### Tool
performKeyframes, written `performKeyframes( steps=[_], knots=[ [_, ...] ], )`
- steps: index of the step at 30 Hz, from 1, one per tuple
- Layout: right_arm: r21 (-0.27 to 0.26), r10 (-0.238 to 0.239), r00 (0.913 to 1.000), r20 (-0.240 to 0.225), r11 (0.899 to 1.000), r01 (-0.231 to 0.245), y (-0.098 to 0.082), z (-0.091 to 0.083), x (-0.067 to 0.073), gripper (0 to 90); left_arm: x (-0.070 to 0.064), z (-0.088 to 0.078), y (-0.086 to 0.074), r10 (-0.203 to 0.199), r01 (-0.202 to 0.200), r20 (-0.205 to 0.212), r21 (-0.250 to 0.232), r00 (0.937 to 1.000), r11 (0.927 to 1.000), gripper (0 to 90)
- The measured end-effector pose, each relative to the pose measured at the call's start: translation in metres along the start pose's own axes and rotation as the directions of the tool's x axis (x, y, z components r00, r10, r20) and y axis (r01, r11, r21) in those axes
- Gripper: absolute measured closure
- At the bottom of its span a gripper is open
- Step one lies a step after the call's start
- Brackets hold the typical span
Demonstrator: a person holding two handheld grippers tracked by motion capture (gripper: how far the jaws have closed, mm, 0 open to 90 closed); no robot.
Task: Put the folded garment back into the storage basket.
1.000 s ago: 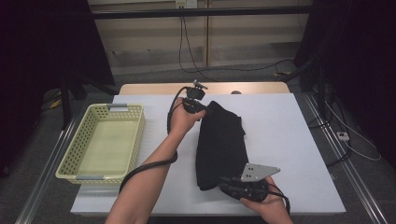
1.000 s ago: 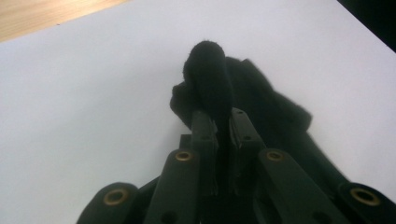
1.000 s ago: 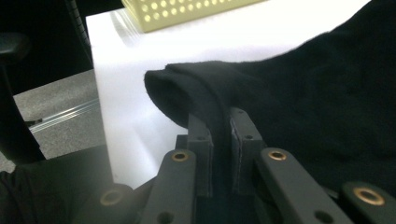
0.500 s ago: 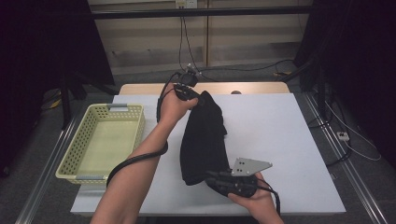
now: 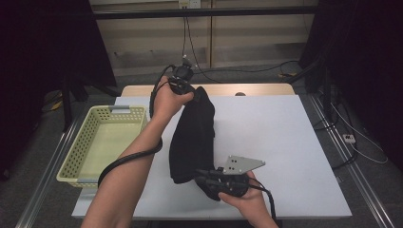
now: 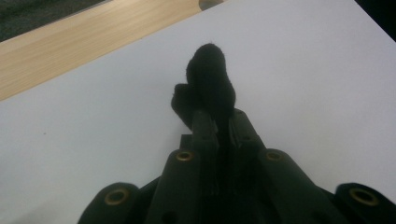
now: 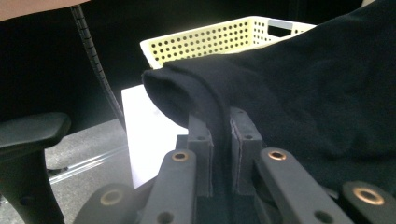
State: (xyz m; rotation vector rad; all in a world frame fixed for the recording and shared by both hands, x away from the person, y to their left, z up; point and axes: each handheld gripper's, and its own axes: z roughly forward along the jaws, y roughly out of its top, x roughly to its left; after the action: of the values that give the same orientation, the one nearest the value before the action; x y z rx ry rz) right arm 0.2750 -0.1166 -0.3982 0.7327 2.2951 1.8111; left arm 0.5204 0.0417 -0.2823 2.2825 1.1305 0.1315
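**Black cloth held at both ends**

We see the left gripper [image 5: 183, 81] raised over the far table [image 5: 285, 137] edge, gripping the top of a black cloth [image 5: 192, 137]. The right gripper [image 5: 211, 180] pinches its near end. A yellow basket [image 5: 90, 137] sits left of the table.

Black cloth [image 5: 192, 137], perforated yellow basket [image 5: 102, 142]

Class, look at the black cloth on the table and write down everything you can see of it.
The black cloth is a plain, matt, soft-looking fabric, folded into a long band running from the table's far side toward the near edge. The left hand-held gripper pinches its far end, the right hand-held gripper its near end, both shut on a fold. It lies to the right of the yellow basket, over the white tabletop.
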Motion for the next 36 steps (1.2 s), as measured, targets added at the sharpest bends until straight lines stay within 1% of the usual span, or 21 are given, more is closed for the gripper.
performKeyframes(
  steps=[1,3,4,5,7,8,9,15,16,19,20,22,27,32,35,36],
  knots=[
    [-0.004,-0.001,1.0000,-0.002,1.000,0.001,0.001,0.003,0.001,81.4,0.001,-0.004,0.000,0.003,-0.003,-0.011,0.002,0.9999,1.0000,83.8],
    [-0.005,-0.009,0.9999,-0.009,1.000,0.009,0.004,0.008,0.002,81.5,0.001,-0.007,0.001,0.001,-0.001,-0.013,-0.004,0.9999,1.0000,83.8],
    [-0.005,-0.012,0.9999,-0.011,1.000,0.012,0.006,0.011,0.003,81.5,0.002,-0.009,0.001,0.007,-0.007,-0.019,-0.002,0.9998,1.0000,83.8],
    [0.002,-0.018,0.9998,-0.013,1.000,0.018,0.008,0.013,0.003,81.5,0.002,-0.011,0.001,0.008,-0.008,-0.027,-0.001,0.9996,1.0000,83.8],
    [0.011,-0.022,0.9997,-0.014,1.000,0.022,0.011,0.017,0.003,81.5,0.003,-0.014,0.001,0.012,-0.012,-0.029,0.002,0.9995,0.9999,83.8],
    [0.013,-0.023,0.9996,-0.015,1.000,0.024,0.012,0.019,0.003,81.5,0.004,-0.015,0.001,0.005,-0.005,-0.031,0.001,0.9995,1.0000,83.8],
    [0.013,-0.025,0.9996,-0.015,1.000,0.026,0.013,0.020,0.002,81.4,0.005,-0.016,0.001,0.011,-0.010,-0.033,0.006,0.9994,0.9999,83.8],
    [0.010,-0.022,0.9996,-0.017,1.000,0.022,0.016,0.027,0.003,81.5,0.010,-0.021,0.002,0.001,0.000,-0.052,0.012,0.9987,0.9999,83.8],
    [0.005,-0.016,0.9997,-0.020,1.000,0.016,0.017,0.030,0.004,81.5,0.013,-0.023,0.003,0.007,-0.006,-0.065,0.017,0.9979,0.9998,83.8],
    [0.003,-0.021,0.9996,-0.020,1.000,0.022,0.020,0.034,0.005,81.5,0.015,-0.027,0.004,-0.003,0.004,-0.071,0.021,0.9975,0.9998,83.9],
    [0.001,-0.023,0.9995,-0.021,1.000,0.023,0.022,0.035,0.004,81.6,0.016,-0.028,0.005,0.003,-0.001,-0.075,0.020,0.9972,0.9998,83.8],
    [-0.001,-0.023,0.9995,-0.023,1.000,0.023,0.025,0.037,0.004,81.7,0.018,-0.030,0.005,-0.004,0.006,-0.083,0.024,0.9965,0.9997,83.8],
    [-0.006,-0.023,0.9992,-0.033,1.000,0.023,0.031,0.042,0.005,81.7,0.022,-0.036,0.005,-0.010,0.012,-0.088,0.027,0.9960,0.9996,83.9],
    [-0.012,-0.036,0.9987,-0.036,0.999,0.035,0.036,0.049,0.007,81.7,0.028,-0.042,0.004,-0.009,0.013,-0.107,0.034,0.9942,0.9994,83.9],
    [-0.019,-0.038,0.9986,-0.037,0.999,0.037,0.038,0.052,0.007,81.7,0.031,-0.046,0.004,-0.012,0.017,-0.112,0.039,0.9936,0.9991,83.9],
    [-0.020,-0.034,0.9987,-0.037,0.999,0.033,0.039,0.052,0.007,81.7,0.033,-0.048,0.004,-0.013,0.018,-0.120,0.040,0.9927,0.9990,83.9]
  ],
)
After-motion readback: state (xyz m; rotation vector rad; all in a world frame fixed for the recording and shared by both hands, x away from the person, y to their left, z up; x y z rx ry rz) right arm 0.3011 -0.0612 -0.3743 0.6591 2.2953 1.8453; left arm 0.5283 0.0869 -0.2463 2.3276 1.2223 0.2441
